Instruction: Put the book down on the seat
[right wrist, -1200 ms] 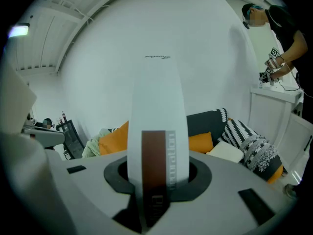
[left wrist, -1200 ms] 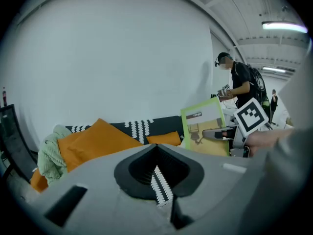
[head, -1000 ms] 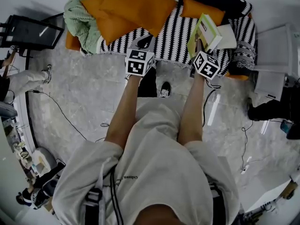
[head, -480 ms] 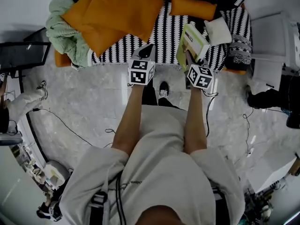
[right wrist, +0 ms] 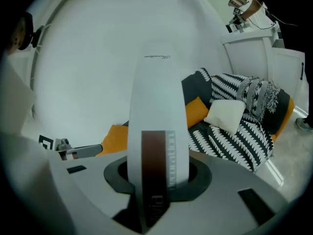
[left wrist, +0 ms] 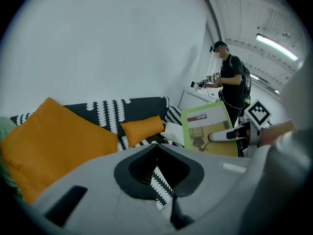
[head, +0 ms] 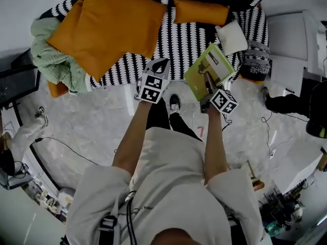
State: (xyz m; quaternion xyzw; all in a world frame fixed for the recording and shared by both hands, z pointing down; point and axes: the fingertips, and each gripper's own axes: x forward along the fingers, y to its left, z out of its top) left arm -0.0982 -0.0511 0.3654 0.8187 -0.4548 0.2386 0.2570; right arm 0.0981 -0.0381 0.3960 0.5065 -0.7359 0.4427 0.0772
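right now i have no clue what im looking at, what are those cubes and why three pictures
A person wears a downward-looking head camera and holds a clamp-like gripper in each hand; the patterned cubes belong to them. Each gripper carries its own camera looking along its jaws: the other two pictures. The right gripper is shut on a green book, near the front edge of a sofa with a striped cover. On it lie orange cushions, a white pillow and a green blanket. The left gripper, jaws barely apart, holds nothing.

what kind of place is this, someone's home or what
Likely a mock living room inside a lab or studio: a sofa with orange cushions, but also another person standing behind it holding grippers too.
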